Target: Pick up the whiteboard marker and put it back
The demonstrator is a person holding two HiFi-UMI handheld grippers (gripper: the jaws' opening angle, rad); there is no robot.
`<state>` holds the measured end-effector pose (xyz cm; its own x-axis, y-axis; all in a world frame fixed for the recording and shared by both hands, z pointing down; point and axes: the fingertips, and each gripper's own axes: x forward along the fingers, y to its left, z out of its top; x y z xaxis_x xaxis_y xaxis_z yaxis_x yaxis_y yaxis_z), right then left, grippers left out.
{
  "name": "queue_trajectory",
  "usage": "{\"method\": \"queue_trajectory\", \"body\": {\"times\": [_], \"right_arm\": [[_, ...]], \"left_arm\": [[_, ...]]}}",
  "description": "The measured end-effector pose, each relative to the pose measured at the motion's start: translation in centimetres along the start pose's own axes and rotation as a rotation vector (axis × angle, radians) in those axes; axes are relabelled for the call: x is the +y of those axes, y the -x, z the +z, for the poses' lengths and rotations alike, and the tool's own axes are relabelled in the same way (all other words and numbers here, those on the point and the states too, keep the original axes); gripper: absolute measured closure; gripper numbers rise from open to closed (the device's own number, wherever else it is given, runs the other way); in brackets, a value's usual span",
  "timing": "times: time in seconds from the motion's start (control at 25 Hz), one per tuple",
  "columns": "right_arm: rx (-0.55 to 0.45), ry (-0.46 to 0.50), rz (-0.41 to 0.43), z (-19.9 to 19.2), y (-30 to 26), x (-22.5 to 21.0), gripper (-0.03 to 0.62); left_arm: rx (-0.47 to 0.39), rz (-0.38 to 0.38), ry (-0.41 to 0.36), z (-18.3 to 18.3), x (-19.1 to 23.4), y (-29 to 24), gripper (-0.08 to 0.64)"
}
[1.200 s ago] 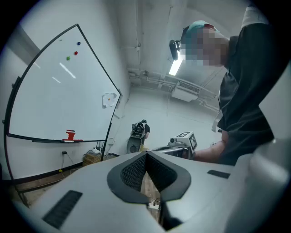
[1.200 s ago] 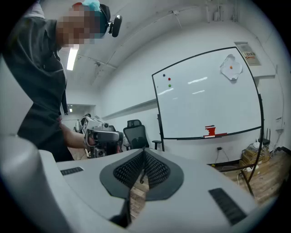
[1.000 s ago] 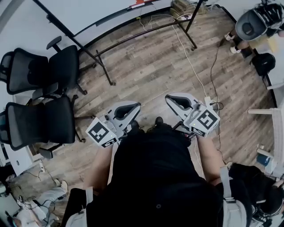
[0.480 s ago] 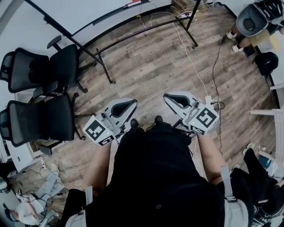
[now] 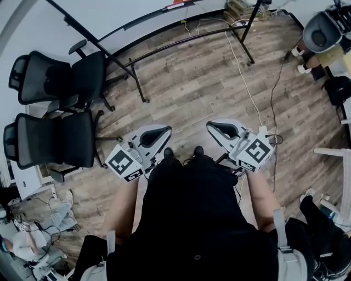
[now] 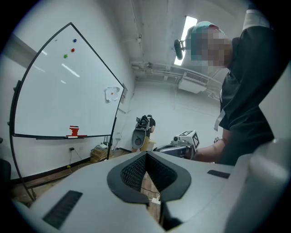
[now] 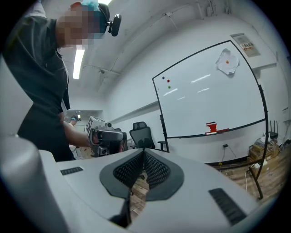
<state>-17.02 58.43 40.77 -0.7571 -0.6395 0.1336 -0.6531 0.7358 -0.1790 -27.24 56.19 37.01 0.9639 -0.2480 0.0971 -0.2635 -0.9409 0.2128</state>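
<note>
The whiteboard (image 6: 59,91) stands ahead on a black frame; in the head view only its foot (image 5: 164,46) shows at the top. On its tray lie small red things (image 6: 75,132) (image 7: 212,128) (image 5: 176,4), too small to tell a marker among them. My left gripper (image 5: 159,133) (image 6: 146,154) is held at waist height, jaws shut with nothing between them. Beside it my right gripper (image 5: 215,126) (image 7: 144,152) is also shut and empty. Both point toward the board, well short of it. Each gripper view shows the other gripper (image 6: 184,139) (image 7: 107,136).
Two black office chairs (image 5: 60,82) (image 5: 52,145) stand at the left. The board's black legs (image 5: 137,82) and a white cable (image 5: 247,93) cross the wooden floor ahead. Boxes (image 5: 244,8) sit by the wall. Another person (image 5: 323,33) is at the top right.
Both grippers have stayed shut and side by side at the waist. The floor, chairs and board frame have drifted slightly to the right and down in the head view.
</note>
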Motion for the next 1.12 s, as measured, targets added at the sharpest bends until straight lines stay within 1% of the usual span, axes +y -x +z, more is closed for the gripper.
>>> {"method": "queue_trajectory", "body": {"times": [0.16,0.28,0.44,0.6,0.76,0.96,1.12], "right_arm": [[-0.002,-0.006,0.016,-0.3,0.1,-0.2,0.572],[0.012,0.001,0.027,-1.1,0.1,0.1,0.572],[0.005,-0.017,0.01,-1.5,0.7,-0.4,0.572],[0.002,-0.038,-0.017,-2.0,1.4,-1.2,0.572],[0.009,-0.06,-0.05,-2.6,1.1,-2.4,0.572],[0.021,-0.062,-0.09,-2.6,0.4,-4.0,0.572],[0.033,-0.067,-0.12,-1.8,-1.1,-6.4,0.572]], "left_arm": [[0.024,0.014,-0.004,-0.6,-0.4,-0.4,0.549],[0.026,0.028,0.012,-1.1,-0.6,-0.2,0.549],[0.035,0.04,0.032,-2.1,-0.4,0.0,0.549],[0.04,0.037,0.029,-2.2,0.3,-0.4,0.549],[0.033,0.021,0.026,-2.0,1.7,-1.1,0.549],[0.025,-0.015,0.036,-2.1,3.8,-2.5,0.549],[0.018,-0.039,0.032,-1.4,6.7,-3.7,0.549]]}}
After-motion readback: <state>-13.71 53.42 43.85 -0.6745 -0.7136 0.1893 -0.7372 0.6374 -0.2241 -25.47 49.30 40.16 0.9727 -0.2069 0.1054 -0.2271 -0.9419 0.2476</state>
